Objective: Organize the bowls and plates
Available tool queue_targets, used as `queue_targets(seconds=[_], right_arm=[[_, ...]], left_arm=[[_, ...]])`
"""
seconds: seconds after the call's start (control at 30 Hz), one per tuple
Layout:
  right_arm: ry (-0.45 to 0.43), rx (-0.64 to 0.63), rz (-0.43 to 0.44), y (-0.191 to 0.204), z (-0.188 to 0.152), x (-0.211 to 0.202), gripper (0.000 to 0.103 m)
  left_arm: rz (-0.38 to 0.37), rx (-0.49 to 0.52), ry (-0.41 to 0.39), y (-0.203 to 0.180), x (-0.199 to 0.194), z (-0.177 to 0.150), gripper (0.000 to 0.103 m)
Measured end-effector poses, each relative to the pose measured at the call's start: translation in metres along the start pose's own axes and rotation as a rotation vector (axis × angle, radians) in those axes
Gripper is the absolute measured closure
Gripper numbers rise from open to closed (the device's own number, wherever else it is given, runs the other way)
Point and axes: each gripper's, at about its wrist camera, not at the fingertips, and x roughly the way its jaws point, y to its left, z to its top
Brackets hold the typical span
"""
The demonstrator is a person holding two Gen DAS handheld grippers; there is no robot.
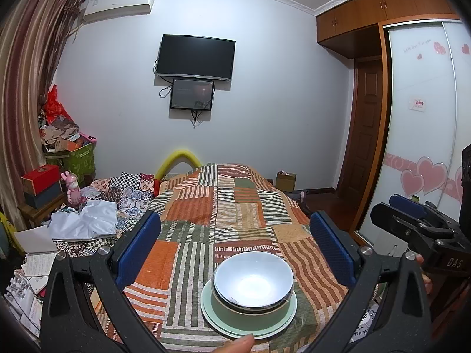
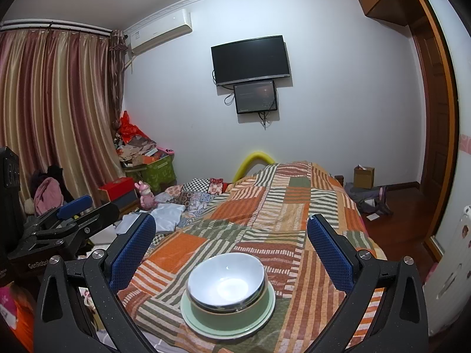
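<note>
A white bowl (image 1: 253,282) with a dark rim is nested in a green bowl (image 1: 250,313), and both stand on a pale green plate (image 1: 212,314) on the patchwork cloth. The same stack shows in the right wrist view: white bowl (image 2: 226,279), green bowl (image 2: 235,316), plate (image 2: 191,319). My left gripper (image 1: 235,247) is open above and behind the stack, holding nothing. My right gripper (image 2: 231,247) is likewise open and empty. The right gripper (image 1: 412,214) also appears at the right edge of the left wrist view, and the left gripper (image 2: 73,209) at the left of the right wrist view.
The striped patchwork cloth (image 1: 229,206) covers a long surface running to the far wall. Clothes and papers (image 1: 85,220) lie to the left, with boxes (image 1: 41,182) and a curtain beyond. A wardrobe (image 1: 421,117) and a wooden floor are on the right. A fingertip (image 1: 235,345) shows at the bottom.
</note>
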Motion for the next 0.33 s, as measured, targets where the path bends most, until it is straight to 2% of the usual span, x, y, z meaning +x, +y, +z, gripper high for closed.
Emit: queue_targets(seconds=[0.33], right_arm=[[0.008, 0.002, -0.004, 0.0009, -0.001, 0.0013, 0.0]], left_arm=[[0.003, 0.004, -0.004, 0.0005, 0.0004, -0.0003, 0.0]])
